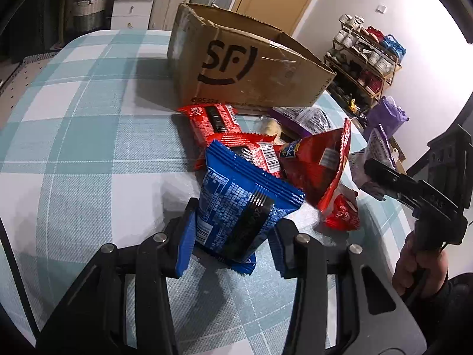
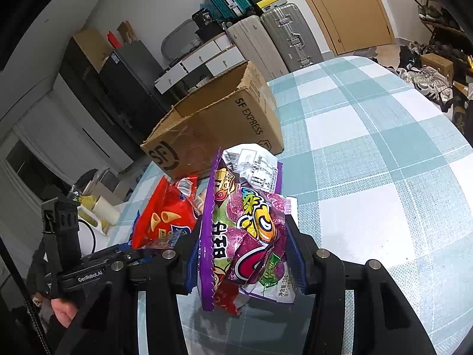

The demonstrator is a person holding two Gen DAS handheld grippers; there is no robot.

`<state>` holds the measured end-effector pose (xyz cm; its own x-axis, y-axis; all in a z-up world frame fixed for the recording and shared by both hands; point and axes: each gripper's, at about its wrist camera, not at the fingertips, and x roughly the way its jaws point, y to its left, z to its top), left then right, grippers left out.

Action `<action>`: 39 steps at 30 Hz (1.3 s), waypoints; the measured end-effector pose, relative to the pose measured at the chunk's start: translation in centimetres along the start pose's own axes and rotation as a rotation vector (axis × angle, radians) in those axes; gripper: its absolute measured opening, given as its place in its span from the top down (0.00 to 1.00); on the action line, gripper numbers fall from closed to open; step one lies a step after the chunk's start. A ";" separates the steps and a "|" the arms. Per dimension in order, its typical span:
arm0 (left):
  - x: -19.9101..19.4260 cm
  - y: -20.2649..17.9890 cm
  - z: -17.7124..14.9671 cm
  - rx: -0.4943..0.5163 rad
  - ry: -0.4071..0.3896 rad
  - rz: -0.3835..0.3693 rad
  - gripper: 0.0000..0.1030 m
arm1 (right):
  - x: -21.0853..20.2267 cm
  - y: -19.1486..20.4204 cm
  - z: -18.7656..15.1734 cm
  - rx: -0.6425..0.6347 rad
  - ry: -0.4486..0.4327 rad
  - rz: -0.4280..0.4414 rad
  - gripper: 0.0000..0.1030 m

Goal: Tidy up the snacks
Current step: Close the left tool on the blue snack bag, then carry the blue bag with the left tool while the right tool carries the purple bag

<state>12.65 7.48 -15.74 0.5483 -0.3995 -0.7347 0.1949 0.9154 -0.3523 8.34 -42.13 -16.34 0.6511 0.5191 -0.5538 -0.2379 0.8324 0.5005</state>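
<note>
Left tool (image 1: 233, 236) pinching the blue packet (image 1: 239, 207), right tool (image 2: 244, 254) clamping purple packets (image 2: 251, 230) — lift each clear of the pile, then carry over the cardboard box (image 1: 248, 65) rim before releasing.

Glossy foil blue packet (image 1: 236, 207), matt cardboard box (image 1: 242, 65), woven checked tablecloth (image 1: 88, 148)

Home room, stacked suitcases (image 2: 283, 35), shoe rack (image 1: 366, 62), drawers (image 1: 131, 0), checked tablecloth (image 1: 77, 124)
</note>
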 end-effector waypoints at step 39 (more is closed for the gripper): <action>-7.6 -4.4 8.0 0.077 -0.107 0.047 0.61 | -1.2 7.2 6.0 -0.133 -0.022 0.088 0.52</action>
<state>14.13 6.87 -3.91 0.6414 -0.3519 -0.6818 0.2266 0.9359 -0.2699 10.15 -37.98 -8.08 0.6390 0.5880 -0.4959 -0.3875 0.8030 0.4529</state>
